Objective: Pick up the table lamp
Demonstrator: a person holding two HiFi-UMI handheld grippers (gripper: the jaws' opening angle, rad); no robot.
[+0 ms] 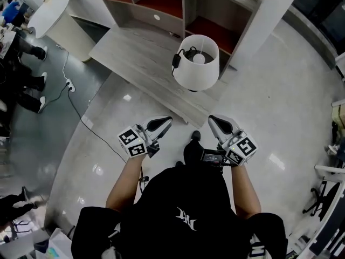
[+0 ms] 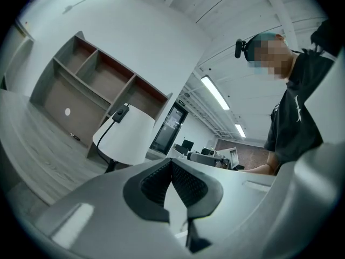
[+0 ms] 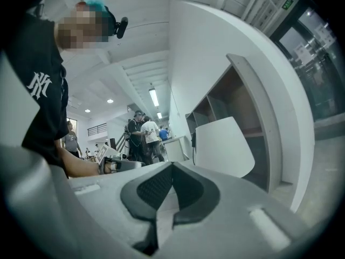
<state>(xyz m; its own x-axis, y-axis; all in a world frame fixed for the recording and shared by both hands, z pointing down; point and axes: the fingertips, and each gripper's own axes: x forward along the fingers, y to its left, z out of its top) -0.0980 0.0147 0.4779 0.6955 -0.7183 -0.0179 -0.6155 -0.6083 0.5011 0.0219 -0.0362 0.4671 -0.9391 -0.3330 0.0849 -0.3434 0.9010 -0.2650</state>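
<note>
A table lamp (image 1: pixel 197 63) with a white shade and a black cord with a switch stands on a low grey wooden platform (image 1: pixel 135 58). It also shows as the lamp shade (image 2: pixel 126 136) in the left gripper view and the lamp shade (image 3: pixel 223 144) in the right gripper view. My left gripper (image 1: pixel 166 122) is shut and empty, below and left of the lamp. My right gripper (image 1: pixel 213 119) is shut and empty, just below the lamp. Both are apart from the lamp and point toward it.
A grey shelf unit (image 1: pixel 178 7) with red-backed compartments rises behind the platform. A second white lamp shade (image 1: pixel 48 12) stands far left. A black cable (image 1: pixel 81 117) runs over the glossy floor. Several people (image 3: pixel 140 136) stand in the distance. A chair base (image 1: pixel 321 196) is at the right.
</note>
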